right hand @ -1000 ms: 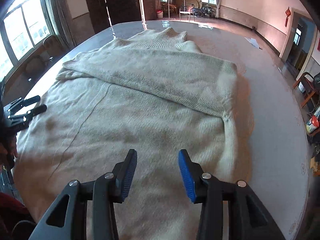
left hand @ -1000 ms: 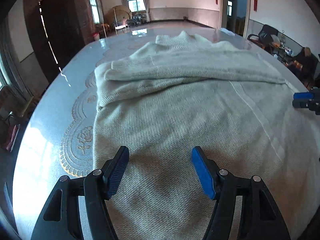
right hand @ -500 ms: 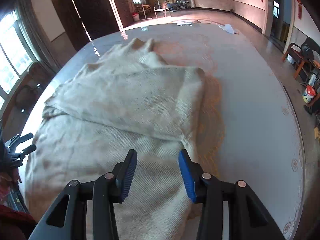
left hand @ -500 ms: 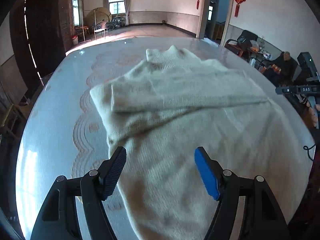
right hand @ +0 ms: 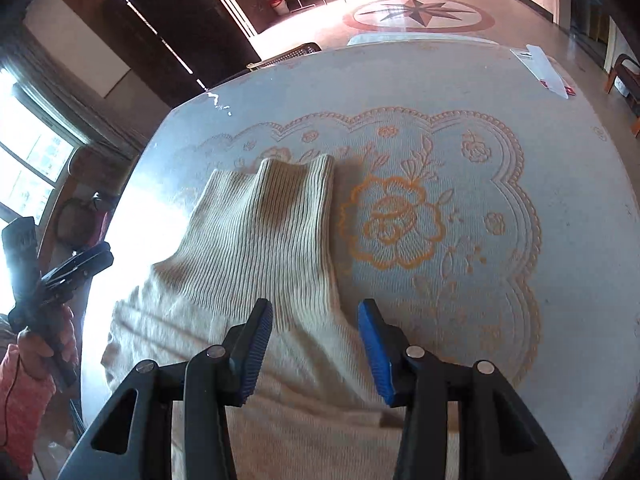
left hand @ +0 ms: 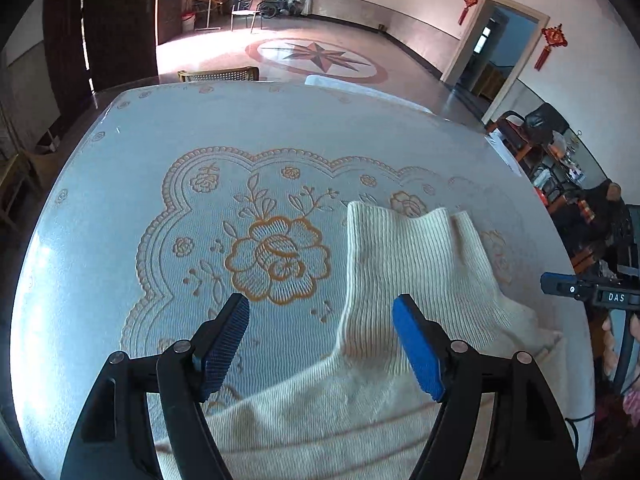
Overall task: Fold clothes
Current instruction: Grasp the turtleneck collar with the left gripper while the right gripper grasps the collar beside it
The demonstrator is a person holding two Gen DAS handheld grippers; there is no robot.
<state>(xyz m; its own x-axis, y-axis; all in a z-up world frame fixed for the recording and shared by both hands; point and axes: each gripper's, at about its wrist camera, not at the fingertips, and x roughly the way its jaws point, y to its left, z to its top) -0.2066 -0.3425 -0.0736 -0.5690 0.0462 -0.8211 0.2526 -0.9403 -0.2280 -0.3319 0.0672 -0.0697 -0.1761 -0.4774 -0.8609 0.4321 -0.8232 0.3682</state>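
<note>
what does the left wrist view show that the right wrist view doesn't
Only the left wrist view: an open doorway flanked by red knot ornaments.
Only the right wrist view: a bright window and the hand holding the other claw.
Both: the cream sweater, collar away from the cameras, on the floral tablecloth, with nothing between either claw's pads.

A cream ribbed-knit sweater [left hand: 400, 280] lies on a round table under a lace-patterned cloth [left hand: 160, 152], collar toward the far edge. The left gripper [left hand: 320, 344] hangs over its left shoulder, the right gripper [right hand: 316, 350] over its right shoulder.
</note>
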